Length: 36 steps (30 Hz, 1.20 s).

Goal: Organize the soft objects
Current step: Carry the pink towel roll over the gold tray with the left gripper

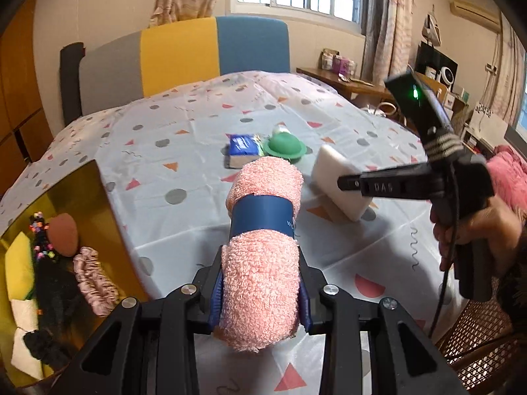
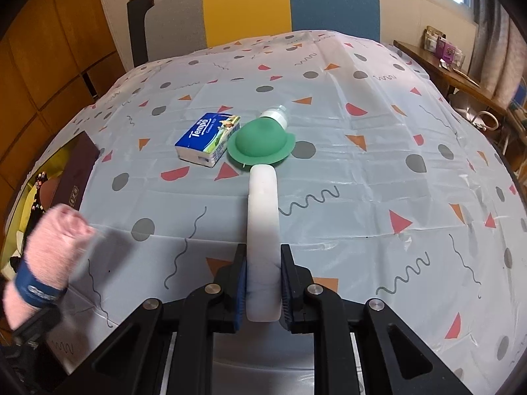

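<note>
Left claw (image 1: 260,299) clamped around towel (image 1: 263,230)

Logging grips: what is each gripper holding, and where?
Left gripper clamps the pink rolled towel at its near end; right gripper clamps the white sponge at its near end.

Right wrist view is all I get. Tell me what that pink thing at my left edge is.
Observer: A rolled pink towel with a blue band, clamped in the left gripper.
Operator: Say what lies left of it.
Observer: A gold-lined box, open, at the table's left side; your view catches only its edge.
Operator: List what's in it.
Observer: A brown makeup sponge, a pink scrunchie, a yellow sponge, plus dark items I cannot identify.
</note>
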Available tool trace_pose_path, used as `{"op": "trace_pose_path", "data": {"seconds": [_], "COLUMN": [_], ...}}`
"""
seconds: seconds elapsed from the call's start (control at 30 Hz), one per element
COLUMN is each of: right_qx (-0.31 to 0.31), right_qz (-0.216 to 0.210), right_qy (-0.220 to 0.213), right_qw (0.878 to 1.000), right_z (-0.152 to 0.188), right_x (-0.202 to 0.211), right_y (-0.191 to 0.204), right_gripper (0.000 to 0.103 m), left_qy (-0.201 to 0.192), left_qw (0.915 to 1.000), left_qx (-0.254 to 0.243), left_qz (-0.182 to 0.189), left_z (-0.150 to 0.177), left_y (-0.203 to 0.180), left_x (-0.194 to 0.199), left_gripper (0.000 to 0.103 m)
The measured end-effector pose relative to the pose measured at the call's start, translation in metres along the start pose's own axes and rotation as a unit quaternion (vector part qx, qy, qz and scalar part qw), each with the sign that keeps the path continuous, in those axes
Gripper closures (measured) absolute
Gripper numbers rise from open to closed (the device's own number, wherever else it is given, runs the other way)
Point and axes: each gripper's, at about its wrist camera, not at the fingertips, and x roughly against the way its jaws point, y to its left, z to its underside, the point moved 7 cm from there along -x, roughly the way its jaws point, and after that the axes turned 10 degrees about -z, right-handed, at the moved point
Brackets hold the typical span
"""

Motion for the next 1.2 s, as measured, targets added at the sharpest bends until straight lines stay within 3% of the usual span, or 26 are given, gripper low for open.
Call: {"op": "trace_pose_path", "data": {"seconds": [0.37, 0.9, 1.1, 1.2], "right_qx": [0.007, 0.012, 0.012, 0.012], "right_qz": [0.007, 0.013, 0.013, 0.013], "right_qy": [0.002, 0.003, 0.003, 0.004], "right_qw": [1.000, 1.000, 1.000, 1.000], "right_z": [0.000, 0.001, 0.000, 0.000], "right_x": [-0.001, -0.003, -0.003, -0.003], "right_y": [0.003, 0.003, 0.003, 0.003], "right_gripper": [0.085, 0.085, 0.085, 0.085], "left_qy": [-0.029, -0.016, 0.006, 0.025], "left_qw": [0.9981, 0.9907, 0.9823, 0.9718], "left_qx": [0.040, 0.121, 0.180, 0.230], "left_qz": [-0.036, -0.061, -0.052, -0.046], "left_z": [-0.019, -0.012, -0.006, -0.003], "left_y": [0.043, 0.109, 0.144, 0.173], "left_x": [0.037, 0.045, 0.041, 0.034], "left_gripper": [0.068, 0.068, 0.068, 0.068]}}
